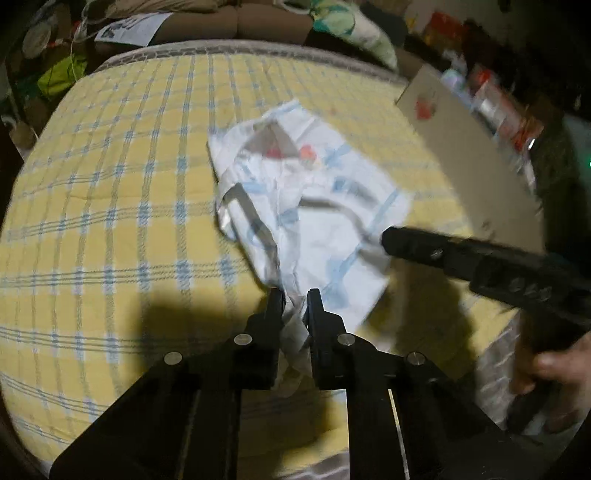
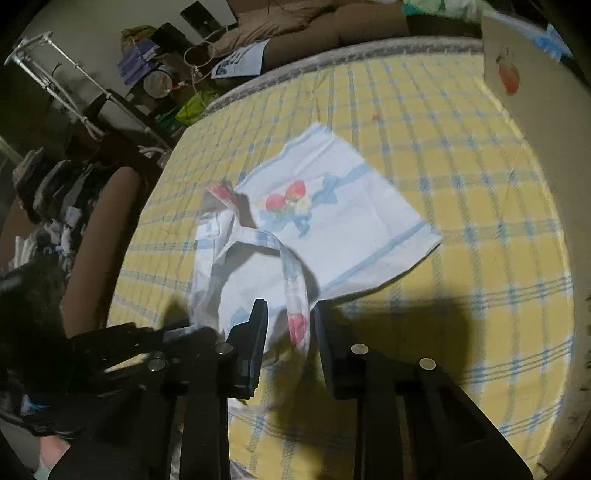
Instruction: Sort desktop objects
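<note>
Surface: round table under yellow-and-blue checked cloth.
Room: dim; sofa behind, clutter beside it.
Writing: none legible.
Tote bag: white, strawberry print, lying mid-table.
Left gripper: clamped on bag fabric.
Right gripper: jaws apart, straddling bag handle.

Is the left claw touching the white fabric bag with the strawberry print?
Touching. In the left wrist view, the left claw is shut on a bunched edge of the white fabric bag, with cloth squeezed between both fingers.
</note>
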A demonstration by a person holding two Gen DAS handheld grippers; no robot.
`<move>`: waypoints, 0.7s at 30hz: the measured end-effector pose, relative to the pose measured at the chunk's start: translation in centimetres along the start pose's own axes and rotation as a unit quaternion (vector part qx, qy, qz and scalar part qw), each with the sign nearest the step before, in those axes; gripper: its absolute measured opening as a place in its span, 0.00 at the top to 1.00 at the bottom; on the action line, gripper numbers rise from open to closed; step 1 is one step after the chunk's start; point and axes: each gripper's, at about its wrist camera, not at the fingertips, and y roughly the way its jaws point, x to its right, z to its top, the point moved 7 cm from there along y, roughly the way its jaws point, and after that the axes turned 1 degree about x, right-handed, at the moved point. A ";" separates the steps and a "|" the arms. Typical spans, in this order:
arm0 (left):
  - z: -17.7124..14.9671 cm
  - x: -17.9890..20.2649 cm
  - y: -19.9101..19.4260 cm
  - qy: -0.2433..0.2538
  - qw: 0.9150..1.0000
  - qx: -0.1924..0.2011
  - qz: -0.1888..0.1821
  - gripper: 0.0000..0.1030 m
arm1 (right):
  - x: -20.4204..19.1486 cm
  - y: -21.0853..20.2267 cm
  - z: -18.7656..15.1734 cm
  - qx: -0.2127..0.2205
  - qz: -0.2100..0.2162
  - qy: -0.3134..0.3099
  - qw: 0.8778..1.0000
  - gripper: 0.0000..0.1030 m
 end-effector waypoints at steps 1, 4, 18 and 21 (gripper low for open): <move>0.3 0.2 -0.4 -0.007 1.000 0.007 -0.015 0.88 | 0.0 -0.5 0.4 0.010 -0.006 -0.006 1.000 0.77; 1.3 0.9 -1.8 -0.014 0.999 0.029 -0.041 0.88 | 0.3 -1.7 1.3 0.030 -0.027 -0.017 0.999 0.78; 9.5 5.6 -0.2 -0.050 0.988 0.074 -0.128 0.88 | 2.6 -4.5 2.5 0.059 -0.048 0.005 0.997 0.75; 11.2 6.4 2.4 -0.054 0.989 0.068 -0.122 0.77 | 3.5 -4.5 2.5 0.054 -0.068 0.001 0.996 0.75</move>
